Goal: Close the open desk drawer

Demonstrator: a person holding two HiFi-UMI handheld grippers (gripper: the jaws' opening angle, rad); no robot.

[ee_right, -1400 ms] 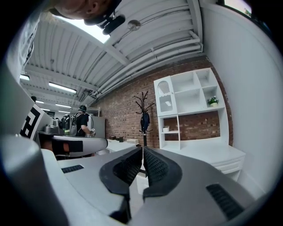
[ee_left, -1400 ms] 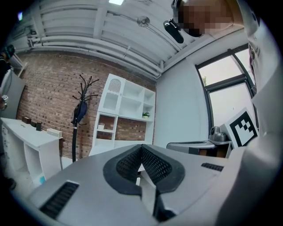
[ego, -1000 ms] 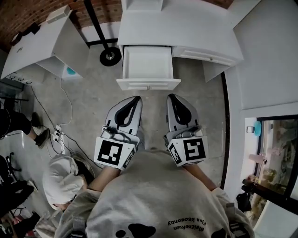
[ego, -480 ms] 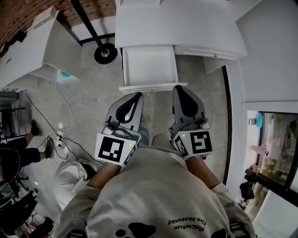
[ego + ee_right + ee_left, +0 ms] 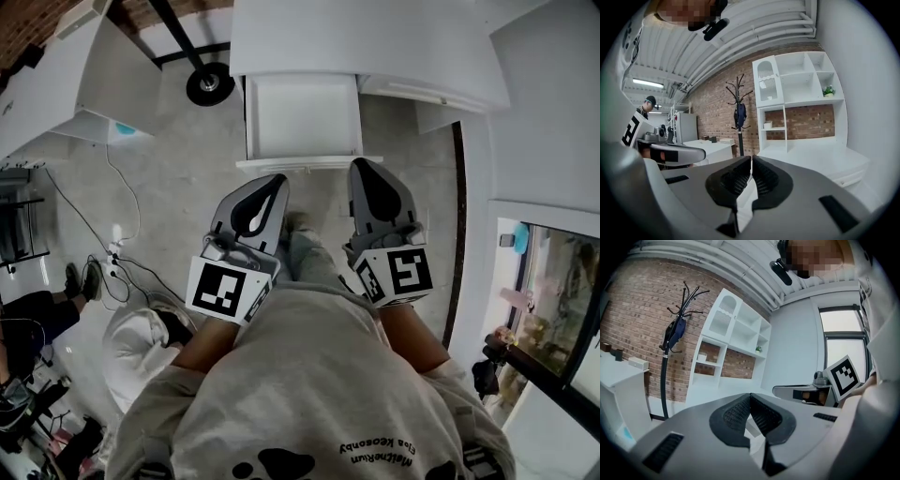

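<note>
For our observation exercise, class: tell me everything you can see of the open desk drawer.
The drawer is white and smooth, a shallow tray with low walls and a wider front panel. It stands pulled out from under the white desk, nothing showing inside. The left gripper and right gripper, both shut, point at its front; contact is unclear.

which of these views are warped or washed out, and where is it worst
Head view: sharp and evenly lit, though the fisheye bows the desk edges. Left gripper view: dark round vignette, window blown out white, left tool slightly soft near the lens. Right gripper view: same vignette and bending, and the strip light glares.
</note>
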